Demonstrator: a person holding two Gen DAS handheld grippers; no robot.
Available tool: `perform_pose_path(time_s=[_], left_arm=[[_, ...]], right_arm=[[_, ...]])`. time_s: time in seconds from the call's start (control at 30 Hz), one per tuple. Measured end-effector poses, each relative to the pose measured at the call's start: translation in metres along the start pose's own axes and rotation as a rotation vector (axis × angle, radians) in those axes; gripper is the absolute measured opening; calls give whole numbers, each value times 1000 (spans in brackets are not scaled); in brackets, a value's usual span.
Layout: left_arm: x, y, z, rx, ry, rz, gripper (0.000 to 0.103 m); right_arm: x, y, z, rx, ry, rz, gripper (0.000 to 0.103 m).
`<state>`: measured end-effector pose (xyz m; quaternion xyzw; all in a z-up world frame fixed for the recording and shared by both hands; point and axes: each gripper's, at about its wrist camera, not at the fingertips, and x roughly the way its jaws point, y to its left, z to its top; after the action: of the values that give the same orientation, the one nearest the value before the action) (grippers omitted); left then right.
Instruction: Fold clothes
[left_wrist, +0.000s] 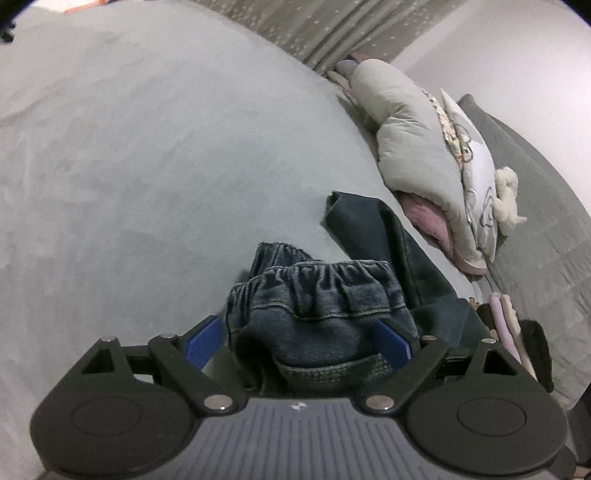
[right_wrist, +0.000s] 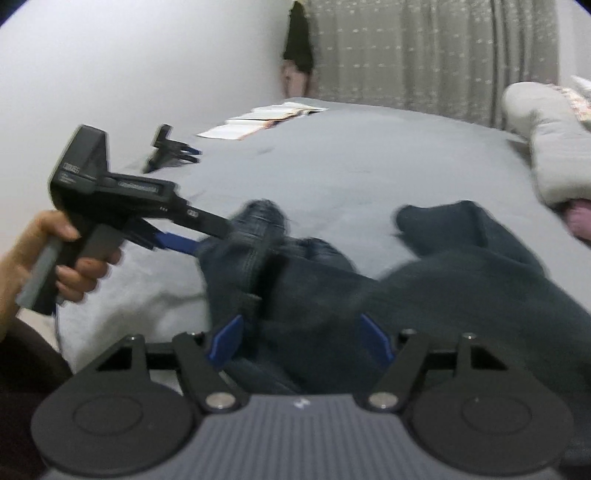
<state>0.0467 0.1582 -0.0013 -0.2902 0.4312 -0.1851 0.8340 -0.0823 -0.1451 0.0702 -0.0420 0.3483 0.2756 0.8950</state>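
Dark blue denim fills the space in front of me: the jeans (left_wrist: 325, 314) lie on the grey bedspread (left_wrist: 147, 166), their gathered elastic waistband bunched up between the blue pads of my left gripper (left_wrist: 299, 341). Those jaws stand wide, one pad on each side of the waistband, though I cannot tell whether either pad presses on the cloth. Beyond the waistband, one dark leg runs away toward the pale quilt (left_wrist: 417, 147) heaped at the far side of the jeans, with a small white plush toy (left_wrist: 508, 199) past it. My right gripper (right_wrist: 299, 343) hangs over the leg part of the jeans (right_wrist: 424, 295), its jaws standing fairly wide with denim between the pads; this view is smeared, so a grip is not something I can vouch for. To the left of the jeans here, my left hand (right_wrist: 55, 258) holds the other gripper's handle, its tips at the waistband.
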Motion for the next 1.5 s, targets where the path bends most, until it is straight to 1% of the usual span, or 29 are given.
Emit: perform_pose_path(time_s=[0.07,0.2,0.33,0.6,0.63,0.7,0.73,0.77,0.83,0.93,1.0,1.1,1.17,1.27,1.4,1.5], left_arm=[[2,1,3,-13,3,-8,88],[3,1,6,-28,2,-20,88],[7,4,7,-46,17,-32,88],[11,8,6,-60,37,-13,88],[11,8,6,-60,39,-9,88],[11,9,6,-58,43,2,88],[10,10,6,-56,44,7,88],[10,11,6,-58,45,7,88],[9,14,7,-66,49,0,88],[3,19,8,-78,45,-15,88],[0,22,8,-88,46,-30,88],[1,28,3,-99,88,-76,88],[1,32,0,-107,115,-104,88],[-2,37,-5,-121,147,-147,88],[-16,45,-10,-119,147,-185,88],[-23,46,-16,-108,164,-211,88]], right_arm=[[9,6,6,4,3,31,67],[30,16,11,7,30,57,65],[51,18,13,19,51,60,63],[82,23,13,33,76,59,58],[85,23,13,34,73,61,56],[91,25,11,37,69,70,46],[95,27,10,40,68,78,36],[98,29,9,42,67,85,30],[98,32,9,34,61,96,22],[93,37,8,-1,56,124,18],[88,41,6,-26,56,154,17],[79,44,2,-44,59,214,16],[72,48,-2,-80,70,257,16],[66,53,-11,-141,94,281,15],[65,60,-23,-195,135,305,16],[65,66,-34,-223,162,319,16]])
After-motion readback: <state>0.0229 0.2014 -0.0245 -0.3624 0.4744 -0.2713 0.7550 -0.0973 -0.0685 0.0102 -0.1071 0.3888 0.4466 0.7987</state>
